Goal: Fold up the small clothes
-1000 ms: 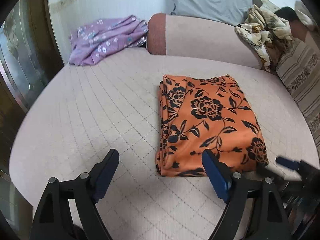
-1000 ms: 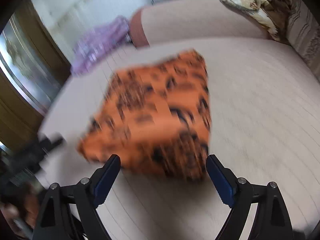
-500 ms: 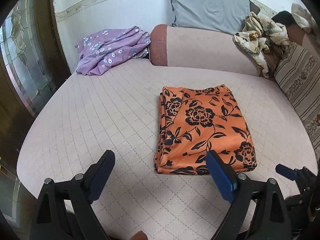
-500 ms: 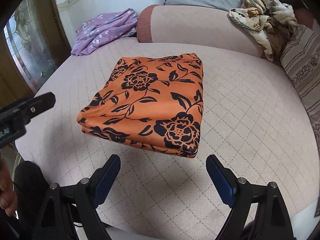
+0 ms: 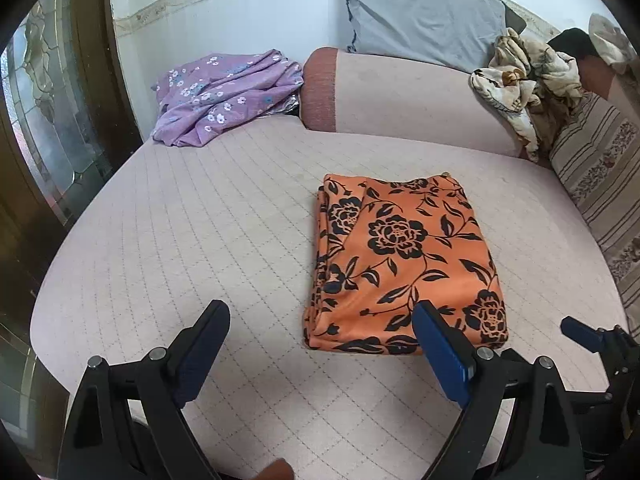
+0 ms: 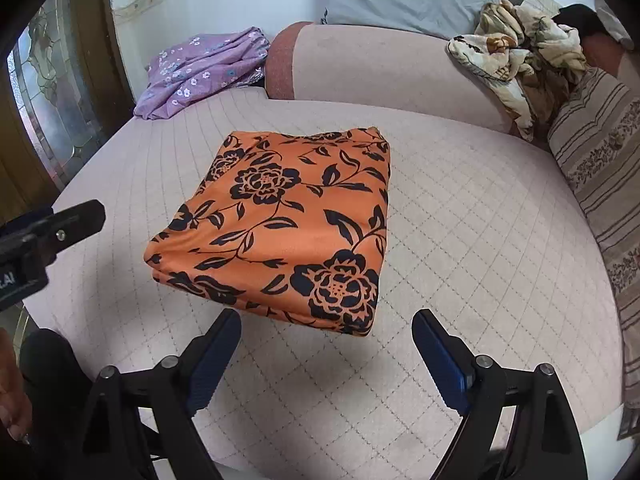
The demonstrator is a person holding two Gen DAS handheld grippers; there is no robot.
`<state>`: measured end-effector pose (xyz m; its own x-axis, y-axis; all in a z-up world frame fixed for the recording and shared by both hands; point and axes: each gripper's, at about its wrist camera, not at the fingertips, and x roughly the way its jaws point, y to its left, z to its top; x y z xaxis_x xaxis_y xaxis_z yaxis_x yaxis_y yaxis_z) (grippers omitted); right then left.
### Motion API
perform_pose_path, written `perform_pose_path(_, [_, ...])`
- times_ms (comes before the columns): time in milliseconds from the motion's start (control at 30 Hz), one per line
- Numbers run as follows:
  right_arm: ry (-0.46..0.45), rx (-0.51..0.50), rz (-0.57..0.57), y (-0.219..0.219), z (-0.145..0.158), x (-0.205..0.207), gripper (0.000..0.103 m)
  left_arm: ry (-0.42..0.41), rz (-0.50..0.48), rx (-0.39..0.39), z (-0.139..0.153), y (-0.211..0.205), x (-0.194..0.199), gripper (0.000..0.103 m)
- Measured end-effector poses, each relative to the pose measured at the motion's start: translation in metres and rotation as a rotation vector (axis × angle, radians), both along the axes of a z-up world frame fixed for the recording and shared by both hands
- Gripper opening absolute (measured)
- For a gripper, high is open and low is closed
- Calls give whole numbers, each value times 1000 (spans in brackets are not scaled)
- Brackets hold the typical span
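Orange garment: the orange cloth with black flowers (image 5: pixel 404 264) lies folded into a neat rectangle on the quilted pink cushion (image 5: pixel 200 240), a little right of the middle in the left wrist view. Several layers show at its left edge. Nothing touches it.
Same garment, right view: here the orange cloth (image 6: pixel 280 224) lies flat in the centre, its near corner just in front of the fingers.
Left gripper: the left gripper (image 5: pixel 322 330) is released, with the jaws wide apart and nothing between them. It hangs over the cushion near the front edge of the cloth, not touching it.
Right gripper: the right gripper (image 6: pixel 326 340) is also released and empty, above the cushion just before the cloth.
Behind: a purple flowered garment (image 5: pixel 224 96) lies crumpled at the far left corner, beside the pink bolster (image 5: pixel 400 96).
Further back: a grey pillow (image 5: pixel 424 16) leans on the wall, and a beige crumpled cloth (image 5: pixel 520 84) lies at the right.
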<state>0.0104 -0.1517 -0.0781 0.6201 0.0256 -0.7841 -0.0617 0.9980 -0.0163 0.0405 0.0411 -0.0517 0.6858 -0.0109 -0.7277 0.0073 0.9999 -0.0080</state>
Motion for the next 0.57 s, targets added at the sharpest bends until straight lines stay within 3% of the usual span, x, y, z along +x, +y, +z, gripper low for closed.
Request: perform_pose_path(567, [-1,-8,2,0,2,12,90,11,-44,-2,-3,-11,17,93])
